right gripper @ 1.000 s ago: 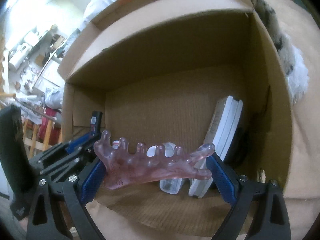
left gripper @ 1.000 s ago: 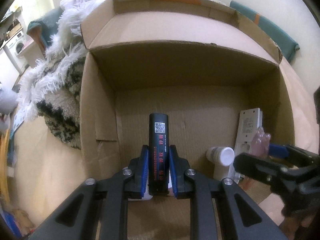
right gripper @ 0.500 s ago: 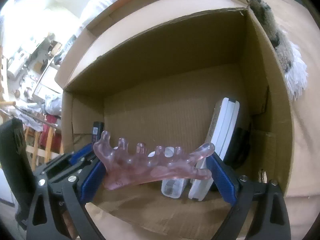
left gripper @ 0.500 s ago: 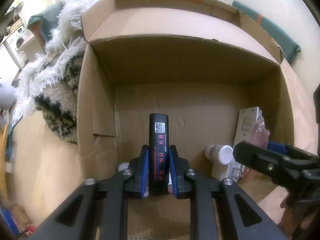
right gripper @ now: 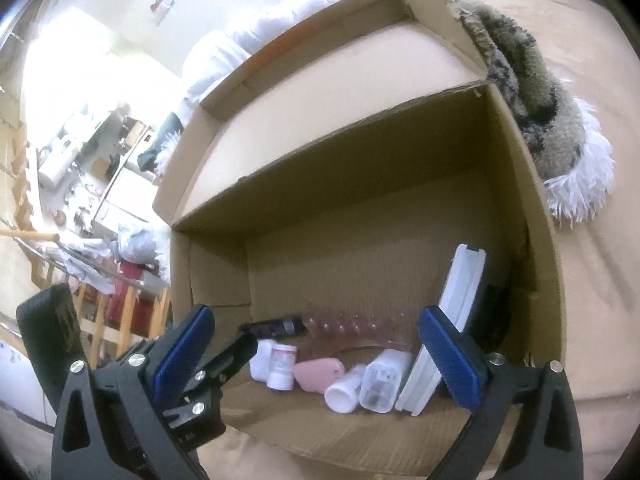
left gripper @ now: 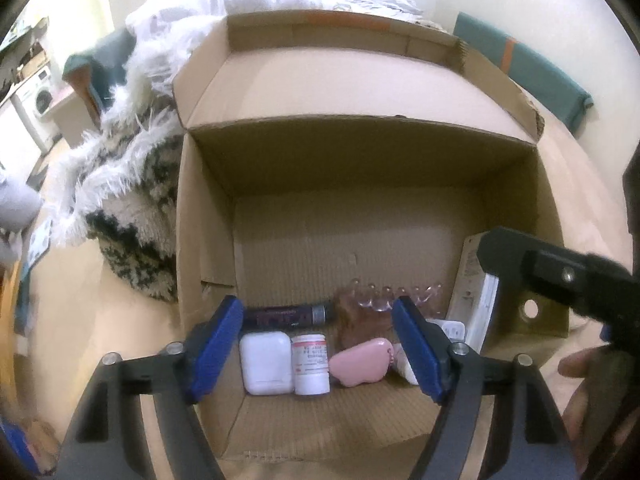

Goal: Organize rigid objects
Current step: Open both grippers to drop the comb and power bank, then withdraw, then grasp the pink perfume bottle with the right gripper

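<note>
Beige bedding lay under the cardboard box [left gripper: 512,216], a shaggy throw heaped beside it. Both grippers hung over its open top with nothing between their blue pads. The left gripper [left gripper: 318,344] had just been opening and stood wide; a second before, it had clamped the black tube [left gripper: 286,316], which now lay flat on the box floor. The right gripper [right gripper: 316,354], equally wide, had let go the pink translucent comb-like piece [right gripper: 352,330], now resting just beside the tube. In front of them sat a white case [left gripper: 266,362], a pill bottle [left gripper: 311,364], a pink tag [left gripper: 362,364] and, at the right wall, a leaning white device [right gripper: 452,320]. Both items looked delivered, so I judged this placement complete and both hands free for whatever remained outside.
</note>
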